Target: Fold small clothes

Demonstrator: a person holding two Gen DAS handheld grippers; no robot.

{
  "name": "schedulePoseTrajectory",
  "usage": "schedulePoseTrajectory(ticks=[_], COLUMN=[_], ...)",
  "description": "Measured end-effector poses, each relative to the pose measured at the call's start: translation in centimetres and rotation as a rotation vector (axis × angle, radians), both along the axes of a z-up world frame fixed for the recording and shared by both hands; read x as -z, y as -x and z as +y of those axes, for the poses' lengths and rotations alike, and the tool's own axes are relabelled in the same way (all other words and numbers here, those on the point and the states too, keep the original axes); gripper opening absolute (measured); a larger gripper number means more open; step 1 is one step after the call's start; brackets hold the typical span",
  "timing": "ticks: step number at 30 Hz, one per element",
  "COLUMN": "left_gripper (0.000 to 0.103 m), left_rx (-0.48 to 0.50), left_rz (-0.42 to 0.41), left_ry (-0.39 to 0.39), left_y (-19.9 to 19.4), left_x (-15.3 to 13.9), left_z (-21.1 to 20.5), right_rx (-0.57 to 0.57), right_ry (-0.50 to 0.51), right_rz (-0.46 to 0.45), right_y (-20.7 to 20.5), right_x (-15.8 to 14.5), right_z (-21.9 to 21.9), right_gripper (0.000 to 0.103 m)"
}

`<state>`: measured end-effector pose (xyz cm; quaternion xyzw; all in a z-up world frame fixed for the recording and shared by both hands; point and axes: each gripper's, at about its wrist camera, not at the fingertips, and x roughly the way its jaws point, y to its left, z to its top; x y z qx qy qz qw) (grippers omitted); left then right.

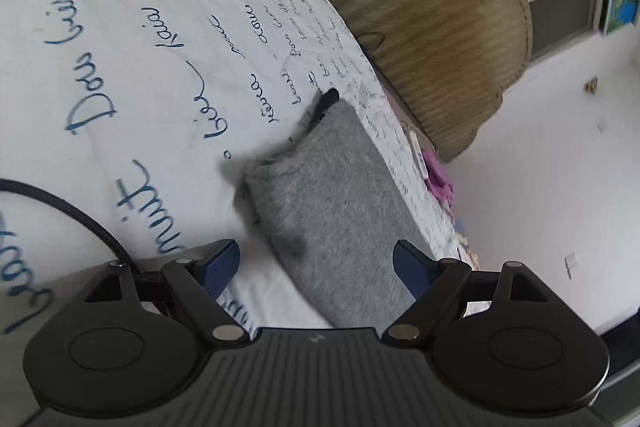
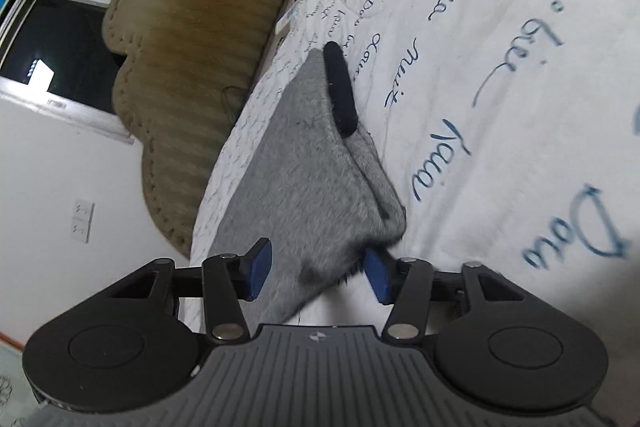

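A folded grey garment (image 1: pixel 332 187) with a dark band (image 1: pixel 326 99) at its far end lies near the edge of a white bedspread (image 1: pixel 120 27) printed with blue script. My left gripper (image 1: pixel 316 269) hovers over its near end, jaws wide open, and the cloth passes beneath the gap untouched. In the right wrist view the same grey garment (image 2: pixel 300 179) and its dark band (image 2: pixel 340 91) run away from me. My right gripper (image 2: pixel 318 275) stands about half open astride the garment's near corner, its pads not pressing on the cloth.
A beige ribbed cushion (image 1: pixel 420 7) leans against the wall beside the bed, and a pink cloth (image 1: pixel 438 179) is tucked in the gap there. A dark cable (image 1: pixel 60 203) crosses the bedspread at the left. A window (image 2: pixel 60 39) and a wall socket (image 2: pixel 82 223) lie beyond the cushion.
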<state>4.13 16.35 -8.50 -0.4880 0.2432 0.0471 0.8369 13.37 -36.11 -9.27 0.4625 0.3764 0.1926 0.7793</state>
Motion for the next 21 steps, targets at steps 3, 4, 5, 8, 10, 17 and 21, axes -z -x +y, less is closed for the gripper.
schedulePoseTrajectory(ticks=[3,4,5,8,10,17,21], left_gripper=[0.085,0.085,0.084,0.072,0.045,0.022,0.011], left_rx=[0.015,0.018,0.017,0.015,0.037,0.031,0.056], left_rz=[0.014,0.019,0.029,0.068,0.106,0.184,0.223], left_ry=[-0.022,-0.009,0.006,0.005,-0.030,-0.129,-0.279], left_y=[-1.3,-1.7,-2.1,-2.6,-3.0,-3.5,-4.0], left_x=[-0.2,-0.3,-0.4,-0.5,-0.5,-0.3,-0.9], left_z=[-0.4,-0.3,-0.3,-0.4,-0.6,-1.2,-2.4], right_rx=[0.030,0.038,0.050,0.066,0.081,0.088,0.070], right_ry=[-0.011,-0.009,-0.002,0.003,-0.006,-0.034,-0.020], right_rz=[-0.008,-0.005,0.001,0.018,0.032,0.088,0.078], right_y=[-0.9,-1.2,-1.2,-1.4,-1.7,-2.7,-2.7], right_x=[0.1,-0.1,-0.2,-0.2,0.2,1.9,2.0], right_z=[0.7,0.9,1.0,1.2,1.1,0.8,1.0], right_gripper=[0.052,0.052,0.052,0.054,0.051,0.017,0.006])
